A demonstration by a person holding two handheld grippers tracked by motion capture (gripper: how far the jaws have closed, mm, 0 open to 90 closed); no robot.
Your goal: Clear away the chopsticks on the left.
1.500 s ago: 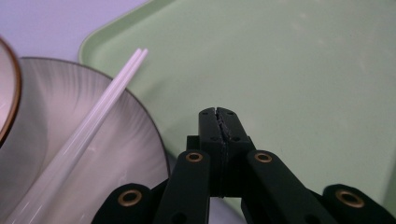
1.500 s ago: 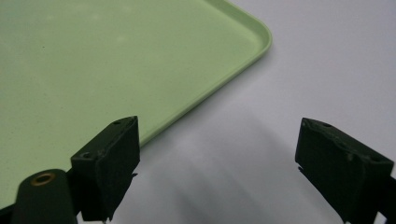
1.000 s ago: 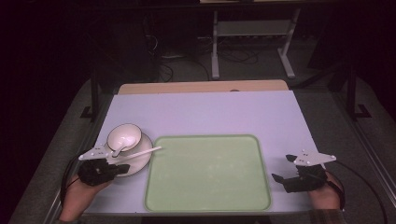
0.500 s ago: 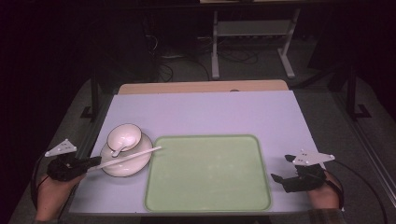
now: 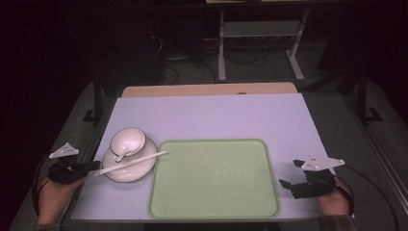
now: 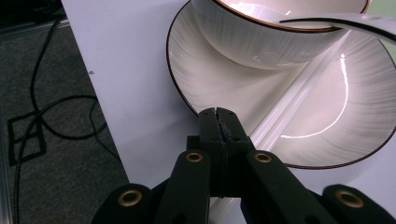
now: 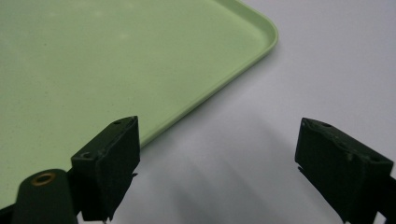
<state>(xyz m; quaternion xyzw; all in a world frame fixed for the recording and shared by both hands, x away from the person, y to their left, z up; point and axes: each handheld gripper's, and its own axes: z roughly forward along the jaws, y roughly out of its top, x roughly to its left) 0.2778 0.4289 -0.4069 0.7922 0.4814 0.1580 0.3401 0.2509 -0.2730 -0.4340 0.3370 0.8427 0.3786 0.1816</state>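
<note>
- Left gripper (image 5: 91, 169) sits at the table's (image 5: 211, 115) left edge, about 8 o'clock on the table as the high view shows it. Its jaws are pressed together on the near end of the chopsticks (image 5: 129, 163); in the left gripper view (image 6: 222, 128) the pads meet with the white sticks passing under and between them.
- The chopsticks run from the gripper toward 2 o'clock, across the plate (image 5: 139, 169), their far tips reaching just over the tray's (image 5: 214, 178) left rim.
- The plate lies just left of the tray, touching or nearly touching its rim. The bowl (image 5: 128, 141) sits on the plate's 11 o'clock side, with a white spoon (image 5: 123, 152) in it; the spoon's handle points toward 7 o'clock.
- In the left gripper view the bowl (image 6: 275, 32) stands at 12 o'clock above the plate (image 6: 327, 116), and the chopsticks (image 6: 299, 100) cross the plate toward 1 o'clock.
- The green tray fills the table's near middle.
- Right gripper (image 5: 293, 185) rests at about 4 o'clock on the table, just right of the tray's near right corner. Its jaws stand wide apart (image 7: 217, 168) with bare table between them; the tray (image 7: 116, 60) lies at their 10 o'clock.
</note>
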